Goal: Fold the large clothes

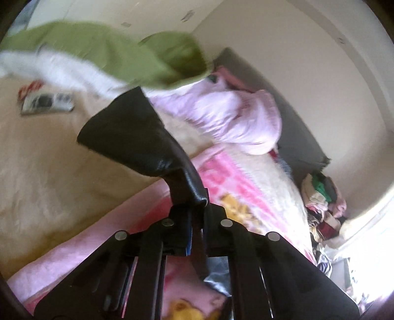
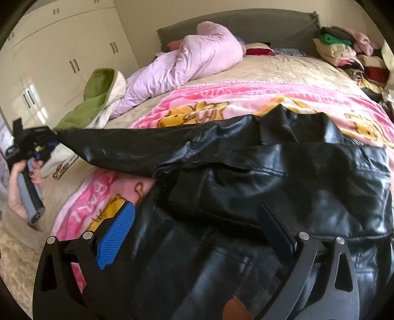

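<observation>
Jacket (image 2: 270,172): black, glossy leather, spread on pink blanket (image 2: 209,98). Left gripper (image 2: 46,137) pinches stretched sleeve end (image 1: 128,128). Right gripper (image 2: 197,236) spread wide, holding nothing.

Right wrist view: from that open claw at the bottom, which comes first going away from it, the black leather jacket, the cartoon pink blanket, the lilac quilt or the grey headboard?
1. Black leather jacket, right under the right claw.
2. Pink blanket, just beyond the jacket.
3. Lilac quilt, up the bed, left of centre.
4. Grey headboard, at the far end.
</observation>
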{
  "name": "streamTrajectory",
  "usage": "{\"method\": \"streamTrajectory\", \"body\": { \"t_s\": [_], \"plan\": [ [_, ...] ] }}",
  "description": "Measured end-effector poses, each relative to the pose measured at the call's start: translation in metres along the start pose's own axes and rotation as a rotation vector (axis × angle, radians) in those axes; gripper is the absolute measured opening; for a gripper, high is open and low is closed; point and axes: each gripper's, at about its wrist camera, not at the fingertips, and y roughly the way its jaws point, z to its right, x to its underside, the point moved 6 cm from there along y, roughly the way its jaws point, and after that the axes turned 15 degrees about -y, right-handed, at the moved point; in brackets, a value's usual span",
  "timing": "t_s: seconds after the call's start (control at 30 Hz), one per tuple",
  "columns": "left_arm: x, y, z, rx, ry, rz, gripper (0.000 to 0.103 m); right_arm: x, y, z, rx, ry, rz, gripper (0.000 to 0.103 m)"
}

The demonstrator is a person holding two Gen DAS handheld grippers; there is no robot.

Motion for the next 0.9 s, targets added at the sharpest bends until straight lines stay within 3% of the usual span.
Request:
{"method": "streamTrajectory", "body": {
  "t_s": [0.27, 0.53, 0.9],
  "plan": [
    [0.060, -0.037, 0.106, 0.121, 0.227, 0.021, 0.001, 0.026, -0.036, 0.050, 0.020, 0.161, 0.038, 0.099],
    [0.152, -0.044, 0.175, 0.244, 0.460, -0.086, 0.001, 0.046, -0.076, 0.103, 0.097, 0.269, 0.090, 0.099],
    [0.282, -0.012, 0.184, 0.233, 0.770, -0.248, 0.001, 0.082, -0.115, 0.185, 0.249, 0.425, 0.119, 0.099]
  ]
}}
